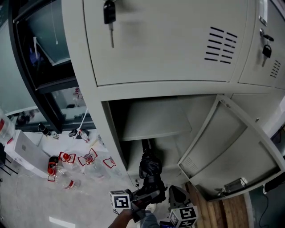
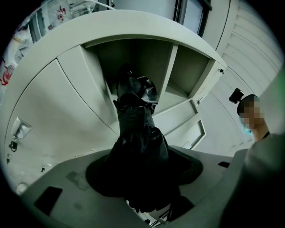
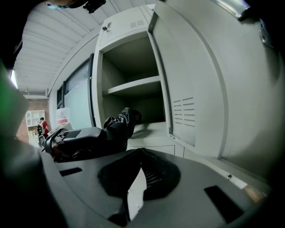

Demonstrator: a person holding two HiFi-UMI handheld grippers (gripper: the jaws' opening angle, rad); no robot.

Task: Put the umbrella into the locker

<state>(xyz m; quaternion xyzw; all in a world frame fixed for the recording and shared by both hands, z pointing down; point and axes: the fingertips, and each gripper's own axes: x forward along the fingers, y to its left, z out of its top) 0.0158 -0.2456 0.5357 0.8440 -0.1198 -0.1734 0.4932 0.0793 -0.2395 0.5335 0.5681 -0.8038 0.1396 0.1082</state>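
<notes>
A black folded umbrella [image 1: 150,167] points into the lower compartment of the grey locker [image 1: 133,89], its tip under the inner shelf [image 1: 156,120]. My left gripper [image 1: 144,193] is shut on the umbrella's near end. In the left gripper view the umbrella [image 2: 136,120] fills the space between the jaws of the left gripper [image 2: 140,173] and reaches into the open compartment [image 2: 133,58]. My right gripper [image 1: 178,196] hangs just to the right, apart from the umbrella. In the right gripper view its jaws [image 3: 140,153] meet at the tips with nothing held, and the umbrella [image 3: 120,122] lies to the left.
The locker door [image 1: 231,147] stands swung open to the right, close to my right gripper. Keys [image 1: 109,13] hang from the upper doors. Several water bottles [image 1: 67,169] and a white box [image 1: 24,151] lie on the floor at left. A person [image 2: 262,147] shows at the right.
</notes>
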